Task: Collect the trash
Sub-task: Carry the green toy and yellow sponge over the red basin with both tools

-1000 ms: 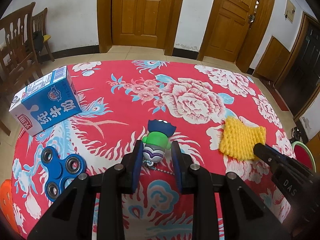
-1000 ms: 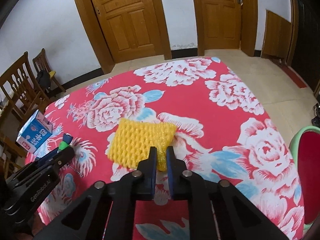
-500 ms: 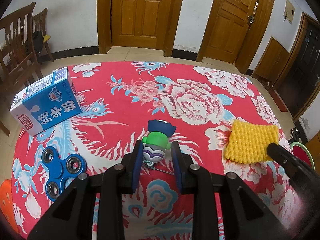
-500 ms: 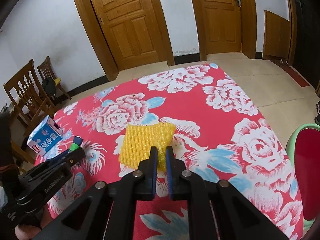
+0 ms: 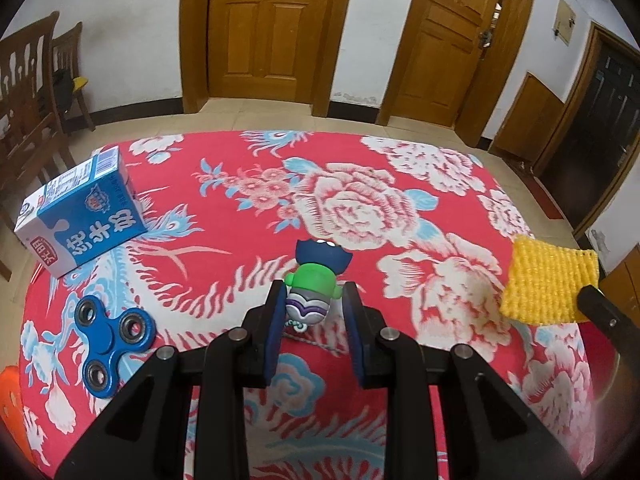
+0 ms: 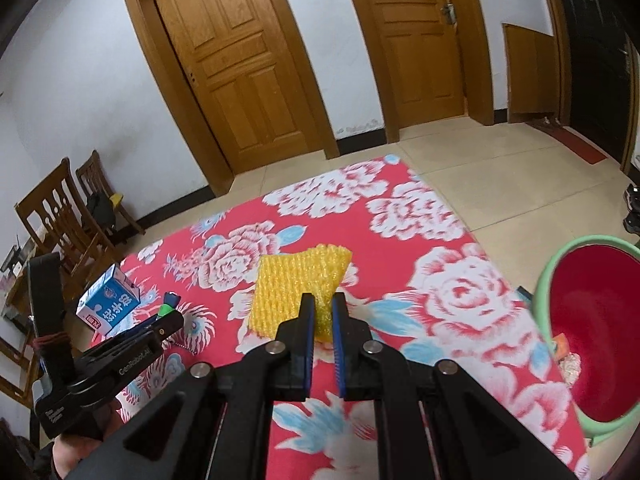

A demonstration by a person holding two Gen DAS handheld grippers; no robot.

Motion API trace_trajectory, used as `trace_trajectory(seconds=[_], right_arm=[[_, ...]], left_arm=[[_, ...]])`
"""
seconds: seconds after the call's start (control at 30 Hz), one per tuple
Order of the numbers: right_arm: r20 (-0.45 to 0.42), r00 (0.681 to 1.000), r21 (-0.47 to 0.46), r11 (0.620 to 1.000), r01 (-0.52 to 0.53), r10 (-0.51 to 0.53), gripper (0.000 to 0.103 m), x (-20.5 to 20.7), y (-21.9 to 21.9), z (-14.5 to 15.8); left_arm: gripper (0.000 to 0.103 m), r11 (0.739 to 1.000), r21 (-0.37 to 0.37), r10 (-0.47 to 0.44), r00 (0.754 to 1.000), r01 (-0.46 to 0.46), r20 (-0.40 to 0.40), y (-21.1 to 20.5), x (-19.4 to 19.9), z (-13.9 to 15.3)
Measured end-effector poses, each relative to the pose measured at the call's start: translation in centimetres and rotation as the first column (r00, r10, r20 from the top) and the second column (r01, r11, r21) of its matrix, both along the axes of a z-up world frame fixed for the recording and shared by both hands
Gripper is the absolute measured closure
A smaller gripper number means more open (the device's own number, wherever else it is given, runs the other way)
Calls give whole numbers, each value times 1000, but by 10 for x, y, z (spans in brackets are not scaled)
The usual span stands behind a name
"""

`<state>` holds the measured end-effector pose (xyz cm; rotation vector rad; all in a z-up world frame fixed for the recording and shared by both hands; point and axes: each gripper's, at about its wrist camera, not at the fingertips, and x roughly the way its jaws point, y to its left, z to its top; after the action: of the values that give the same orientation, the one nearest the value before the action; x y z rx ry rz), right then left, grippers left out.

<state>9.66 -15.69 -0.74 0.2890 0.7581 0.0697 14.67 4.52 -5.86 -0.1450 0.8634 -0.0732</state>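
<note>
A red cloth printed with big white-and-pink peonies and pale blue leaves covers the bench (image 5: 248, 152), which stands on a beige tiled floor (image 6: 500, 184) in a white-walled room with several wooden doors (image 5: 258, 28) and dark wooden chairs (image 5: 28, 92) along the left wall. The right gripper (image 6: 322, 312) has its jaws nearly closed, pinching a corner of the yellow foam net (image 6: 292, 284), which is held up off the cloth near the bench's right side. Just past that edge, lower down, sits a green-rimmed bin (image 6: 544, 292) with a red interior and a few scraps at its bottom. The left gripper (image 5: 314, 308) has its jaws parted around a small toy figure (image 5: 316, 280) with a green body and dark blue head lying on the cloth; whether the pads touch it I cannot tell. To the left lie a blue fidget spinner (image 5: 110, 336) and, farther back, a blue milk carton (image 5: 80, 216) on its side.
</note>
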Motion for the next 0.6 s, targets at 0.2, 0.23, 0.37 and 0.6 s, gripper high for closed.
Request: trace_trajectory(seconds=[0.2, 0.23, 0.37, 0.6], right_arm=[[9, 997, 17, 997, 73, -73, 93, -24, -30, 10], [12, 996, 19, 996, 85, -85, 93, -28, -35, 12], [26, 990, 20, 991, 136, -136, 93, -44, -57, 17], [35, 975, 34, 975, 220, -221, 93, -70, -94, 19]], left_arm=[[75, 998, -6, -56, 998, 56, 0, -19, -6, 7], [75, 998, -8, -65, 998, 65, 2, -23, -7, 9], [75, 995, -16, -100, 995, 100, 8, -36, -13, 17], [75, 984, -22, -177, 984, 177, 21, -69, -25, 32]])
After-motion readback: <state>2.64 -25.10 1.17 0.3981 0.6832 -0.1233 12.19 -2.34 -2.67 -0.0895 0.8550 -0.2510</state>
